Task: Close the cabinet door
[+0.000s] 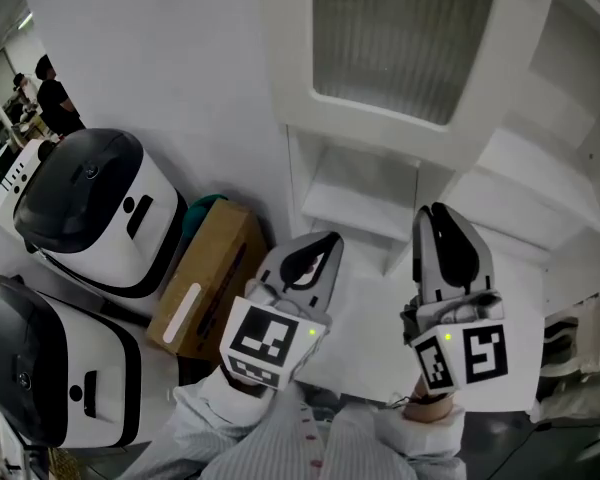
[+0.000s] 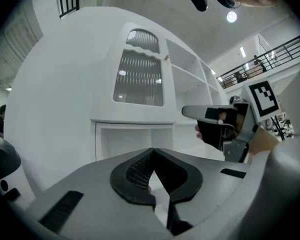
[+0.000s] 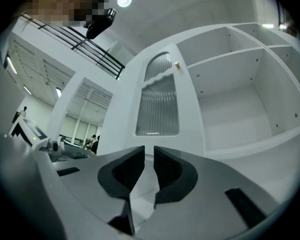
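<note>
The door (image 1: 400,38), with its ribbed glass pane, stands swung out from the cabinet (image 1: 540,168), whose bare shelves show open to its right. I hold both grippers level below and in front of it, neither touching it yet. My left gripper (image 1: 325,240) has its tips together, empty. My right gripper (image 1: 435,213) is narrowed to a slit with nothing in it, probably to give a blunt tip for pushing the door home.
</note>
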Demonstrator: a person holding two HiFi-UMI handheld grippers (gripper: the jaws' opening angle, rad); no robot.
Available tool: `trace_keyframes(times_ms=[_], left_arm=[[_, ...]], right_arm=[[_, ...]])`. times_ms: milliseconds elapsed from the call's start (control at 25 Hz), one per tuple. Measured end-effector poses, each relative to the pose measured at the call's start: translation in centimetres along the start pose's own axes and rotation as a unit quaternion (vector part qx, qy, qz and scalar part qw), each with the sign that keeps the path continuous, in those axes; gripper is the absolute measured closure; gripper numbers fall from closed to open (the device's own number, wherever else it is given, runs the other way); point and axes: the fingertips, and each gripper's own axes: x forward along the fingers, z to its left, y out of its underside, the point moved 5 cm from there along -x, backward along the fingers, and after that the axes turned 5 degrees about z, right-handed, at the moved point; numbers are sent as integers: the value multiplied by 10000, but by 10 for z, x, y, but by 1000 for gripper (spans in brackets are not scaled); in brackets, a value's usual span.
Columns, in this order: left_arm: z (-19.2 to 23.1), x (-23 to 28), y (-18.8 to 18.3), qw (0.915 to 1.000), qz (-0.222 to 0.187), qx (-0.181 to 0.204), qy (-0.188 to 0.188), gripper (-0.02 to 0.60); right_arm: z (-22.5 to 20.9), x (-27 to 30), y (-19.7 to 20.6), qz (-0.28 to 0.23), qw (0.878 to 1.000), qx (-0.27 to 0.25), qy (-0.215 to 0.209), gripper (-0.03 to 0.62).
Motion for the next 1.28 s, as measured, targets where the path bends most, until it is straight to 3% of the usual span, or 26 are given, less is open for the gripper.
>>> trace_keyframes(times_ms=[240, 640, 1280], left_arm=[[8, -22, 15, 9998, 109, -74, 152, 571], [15, -44, 42, 9994, 70, -186, 274, 571], [3, -64, 47, 9987, -57, -18, 507, 571]], right_arm=[[56, -6, 35, 472, 9981, 288, -280, 559], [102, -20, 85, 1101, 9920, 558, -272, 576], [123, -36, 84, 1133, 9927, 390, -107, 582]])
